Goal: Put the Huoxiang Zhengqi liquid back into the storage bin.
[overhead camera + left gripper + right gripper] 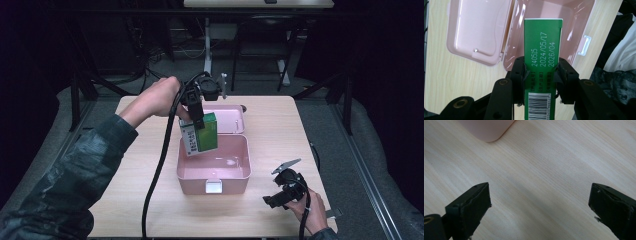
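Note:
A green and white carton (200, 133) hangs tilted over the left side of the open pink box (240, 172). My left gripper (196, 116) is shut on the carton from above. In the left gripper view both black pads press the carton (542, 57) at its narrow sides, with printed dates and a barcode facing the camera, and the pink box (579, 22) lies beneath. My right gripper (276, 192) rests low at the table's front right, open, with bare wood between its jaws (540, 205). A corner of the pink box (486, 130) shows at the top of the right gripper view.
The box's lid (230, 112) lies folded back flat behind it; a white latch (213, 186) sits on the front wall. A thick black cable (155, 175) trails from the left gripper across the wooden table (280, 130). Dark floor and stands surround the table.

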A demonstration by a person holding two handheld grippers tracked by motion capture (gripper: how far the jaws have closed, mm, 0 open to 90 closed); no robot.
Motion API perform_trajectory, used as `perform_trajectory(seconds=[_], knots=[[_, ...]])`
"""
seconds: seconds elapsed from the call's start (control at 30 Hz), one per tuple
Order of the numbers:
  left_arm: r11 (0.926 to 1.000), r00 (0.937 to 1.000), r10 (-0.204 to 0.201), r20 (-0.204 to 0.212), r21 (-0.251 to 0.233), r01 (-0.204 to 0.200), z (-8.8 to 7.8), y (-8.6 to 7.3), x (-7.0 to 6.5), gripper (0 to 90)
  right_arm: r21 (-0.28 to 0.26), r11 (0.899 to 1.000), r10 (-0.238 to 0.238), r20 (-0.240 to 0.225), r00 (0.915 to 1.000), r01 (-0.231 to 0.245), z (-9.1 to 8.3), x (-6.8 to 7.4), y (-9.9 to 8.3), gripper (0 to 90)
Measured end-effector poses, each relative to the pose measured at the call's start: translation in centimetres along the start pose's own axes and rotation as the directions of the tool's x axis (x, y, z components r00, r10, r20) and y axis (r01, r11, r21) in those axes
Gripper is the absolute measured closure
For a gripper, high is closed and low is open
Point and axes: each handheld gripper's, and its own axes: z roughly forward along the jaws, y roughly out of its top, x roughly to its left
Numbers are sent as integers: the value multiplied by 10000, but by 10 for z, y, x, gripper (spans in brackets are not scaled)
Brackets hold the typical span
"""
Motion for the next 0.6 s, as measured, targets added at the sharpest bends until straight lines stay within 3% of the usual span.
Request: perform_trajectory(seconds=[0.6], knots=[[9997,9989,239,406,55,-241,28,-4,-6,639,79,10000,-9,-3,10000,9,0,0,0,34]])
